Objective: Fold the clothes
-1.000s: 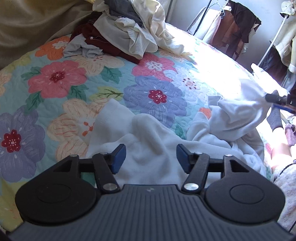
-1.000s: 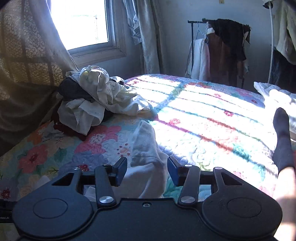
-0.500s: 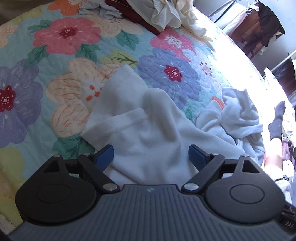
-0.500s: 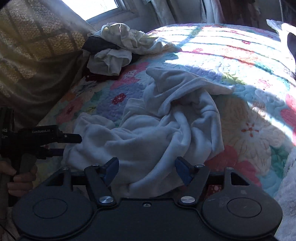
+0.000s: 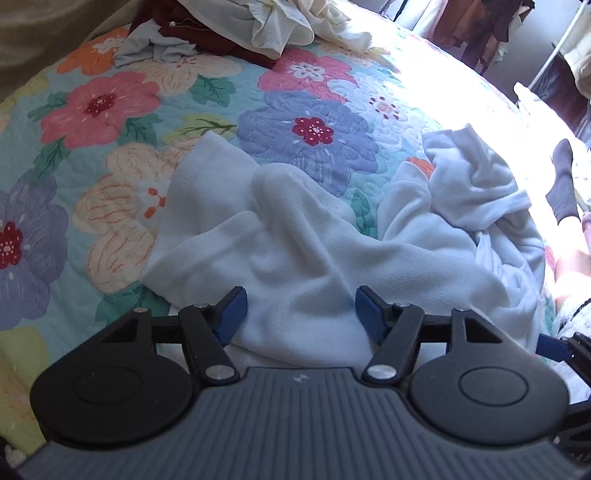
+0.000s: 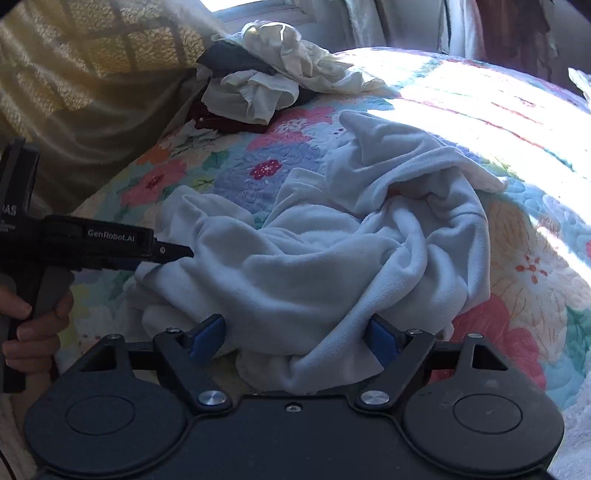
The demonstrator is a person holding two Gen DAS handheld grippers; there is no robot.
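Garment on bedspread, clothes pile behind

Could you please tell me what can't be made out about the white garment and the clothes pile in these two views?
- White garment: near hem hidden under the left hand-held gripper in the left wrist view, and under the right hand-held gripper in the right wrist view.
- Its kind: too bunched to tell.
- Clothes pile: cut by the left view's top edge.

Soft matt fleece garment on quilted cotton bedspread.
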